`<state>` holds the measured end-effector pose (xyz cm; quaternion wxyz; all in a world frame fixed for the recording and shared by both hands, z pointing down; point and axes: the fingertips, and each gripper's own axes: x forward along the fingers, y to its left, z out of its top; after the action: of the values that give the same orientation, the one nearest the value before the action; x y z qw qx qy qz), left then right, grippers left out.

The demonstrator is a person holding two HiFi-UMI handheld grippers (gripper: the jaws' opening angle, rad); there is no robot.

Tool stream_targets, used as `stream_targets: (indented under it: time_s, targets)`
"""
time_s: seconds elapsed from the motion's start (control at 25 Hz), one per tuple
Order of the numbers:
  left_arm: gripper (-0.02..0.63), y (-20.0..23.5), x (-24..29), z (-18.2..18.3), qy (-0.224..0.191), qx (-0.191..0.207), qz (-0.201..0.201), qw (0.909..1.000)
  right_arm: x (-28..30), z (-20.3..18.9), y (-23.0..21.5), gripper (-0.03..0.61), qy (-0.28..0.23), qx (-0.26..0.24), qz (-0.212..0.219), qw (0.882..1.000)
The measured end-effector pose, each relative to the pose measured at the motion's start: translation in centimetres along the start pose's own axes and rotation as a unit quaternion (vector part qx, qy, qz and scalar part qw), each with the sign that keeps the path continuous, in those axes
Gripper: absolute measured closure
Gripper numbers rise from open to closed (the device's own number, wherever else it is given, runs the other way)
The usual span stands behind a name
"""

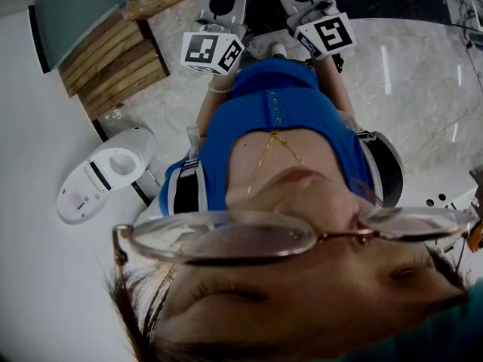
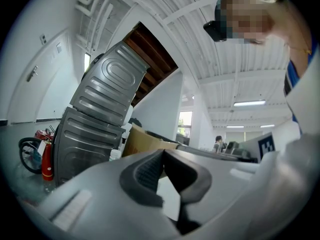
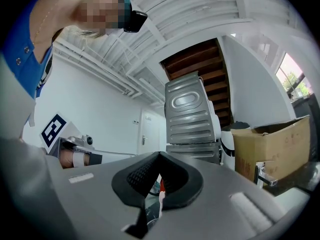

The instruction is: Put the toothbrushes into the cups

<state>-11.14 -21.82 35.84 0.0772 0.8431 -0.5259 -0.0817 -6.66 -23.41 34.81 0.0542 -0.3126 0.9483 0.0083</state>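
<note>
Marble floor [image 1: 423, 89] across the head view, wooden steps [image 1: 113, 62] at upper left, a white toilet [image 1: 106, 173] just below them. Blue shirt [image 1: 287, 119] in the middle, the two marker cubes [image 1: 212, 51] [image 1: 326, 35] held out side by side near the top edge. No toothbrushes and no cups anywhere in this view.

Left gripper view next: left gripper [image 2: 162, 171] pointing level across a large white room, shut tight, pads together, nothing pinched between them. Beyond it, stacked gray washing machines [image 2: 97, 129] (the lean probably the lens), a cardboard box [image 2: 145, 143] beside them, a red fire extinguisher [image 2: 46, 161] at far left, the underside of wooden stairs [image 2: 152, 54] above. No toothbrushes or cups here either.

Right gripper view last: right gripper [image 3: 159, 176] likewise closed and empty, facing the same machines [image 3: 192, 116], another cardboard box [image 3: 272, 144] at right, a door [image 3: 150, 131] behind.

No way to judge progress from this: equally fit for a pause ahead of any pick-up and for a stand-back with every brush already in its cup. Nothing close to either gripper; machines and boxes well apart from both.
</note>
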Motion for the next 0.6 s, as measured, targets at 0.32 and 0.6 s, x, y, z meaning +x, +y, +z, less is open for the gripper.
stream_targets:
  time_s: [0.32, 0.6]
  targets:
    - [0.611, 0.23, -0.06, 0.09, 0.003, -0.001, 0.003, 1.0, 0.09, -0.08, 0.15, 0.578, 0.005, 0.001, 0.002, 1.0]
    - [0.611, 0.36, -0.17, 0.12, 0.004, -0.006, 0.007, 1.0, 0.19, -0.26, 0.44, 0.578, 0.011, 0.001, 0.007, 1.0]
